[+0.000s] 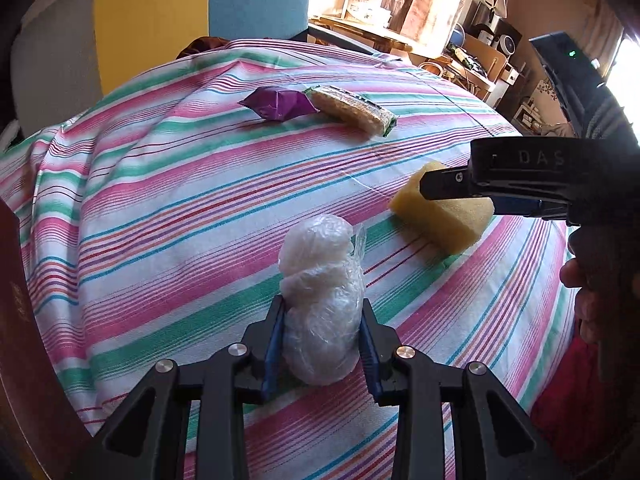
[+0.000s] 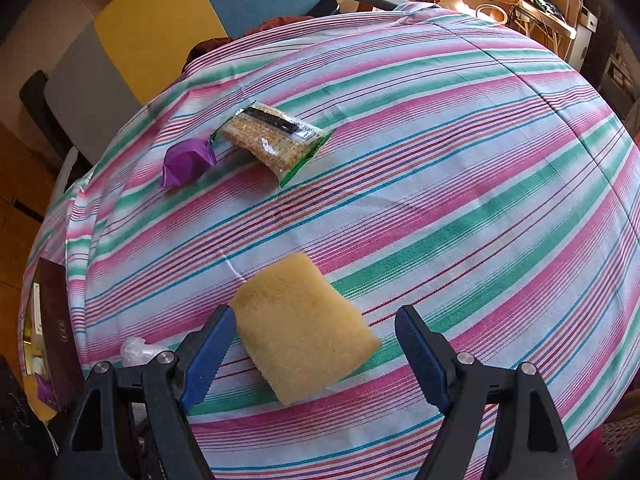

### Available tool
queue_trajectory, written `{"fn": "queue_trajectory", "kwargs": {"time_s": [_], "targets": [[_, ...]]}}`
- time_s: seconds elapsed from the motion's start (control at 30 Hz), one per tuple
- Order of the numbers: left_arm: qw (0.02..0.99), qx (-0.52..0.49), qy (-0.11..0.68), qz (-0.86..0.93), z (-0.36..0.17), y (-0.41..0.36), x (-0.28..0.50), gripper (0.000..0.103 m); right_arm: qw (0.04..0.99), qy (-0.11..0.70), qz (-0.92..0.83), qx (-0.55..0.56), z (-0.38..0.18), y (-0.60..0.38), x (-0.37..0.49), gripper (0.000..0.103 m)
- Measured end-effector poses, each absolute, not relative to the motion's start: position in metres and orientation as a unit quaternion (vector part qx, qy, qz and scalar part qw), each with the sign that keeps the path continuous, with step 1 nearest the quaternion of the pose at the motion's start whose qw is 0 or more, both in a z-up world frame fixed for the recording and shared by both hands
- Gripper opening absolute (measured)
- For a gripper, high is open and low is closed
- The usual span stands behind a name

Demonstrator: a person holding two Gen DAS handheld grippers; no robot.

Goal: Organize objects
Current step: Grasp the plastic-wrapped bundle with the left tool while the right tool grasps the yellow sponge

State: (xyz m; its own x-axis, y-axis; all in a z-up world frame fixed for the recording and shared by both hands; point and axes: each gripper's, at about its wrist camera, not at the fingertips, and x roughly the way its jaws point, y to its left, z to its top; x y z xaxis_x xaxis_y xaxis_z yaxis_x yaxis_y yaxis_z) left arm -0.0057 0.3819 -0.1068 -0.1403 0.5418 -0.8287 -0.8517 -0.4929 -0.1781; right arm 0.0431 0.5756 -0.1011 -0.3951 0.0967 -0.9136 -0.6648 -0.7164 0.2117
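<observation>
Sponge (image 2: 303, 326) is my landmark: the yellow block lies flat on the striped tablecloth (image 2: 460, 184), between the spread fingers of my right gripper (image 2: 316, 350), whose blue pads (image 2: 208, 356) stand clear of it on both sides. Left of the sponge, my left gripper (image 1: 323, 338) is clenched on a crumpled clear plastic bag (image 1: 320, 300), pads pressing its sides. Beyond the sponge, toward the far edge, a wrapped cracker pack (image 2: 272, 140) and a purple packet (image 2: 188, 162) lie touching.

Bright window glare behind, fisheye-bent edges, corners perhaps slightly blurred.
</observation>
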Motion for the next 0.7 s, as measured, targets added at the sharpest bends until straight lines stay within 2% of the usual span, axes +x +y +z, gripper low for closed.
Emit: {"fn": "queue_trajectory", "kwargs": {"time_s": [0.27,0.33,0.4,0.57,0.7], "targets": [[0.469,-0.464,0.167,0.733,-0.107,0.383,-0.008,0.035,0.247,0.253,0.776,-0.523,-0.108,0.57,0.038,0.082],[0.469,-0.459,0.171,0.735,-0.108,0.384,-0.006,0.035,0.236,0.257,0.778,-0.523,-0.11,0.568,0.036,0.066],[0.468,-0.456,0.173,0.736,-0.108,0.382,-0.005,0.035,0.24,0.245,0.777,-0.528,-0.11,0.567,0.035,0.063],[0.458,-0.45,0.185,0.744,-0.107,0.384,0.0,0.035,0.241,0.251,0.774,-0.529,-0.113,0.569,0.039,0.063],[0.435,-0.446,0.19,0.759,-0.099,0.374,0.001,0.032,0.244,0.224,0.772,-0.543,-0.117,0.564,0.036,0.065]]}}
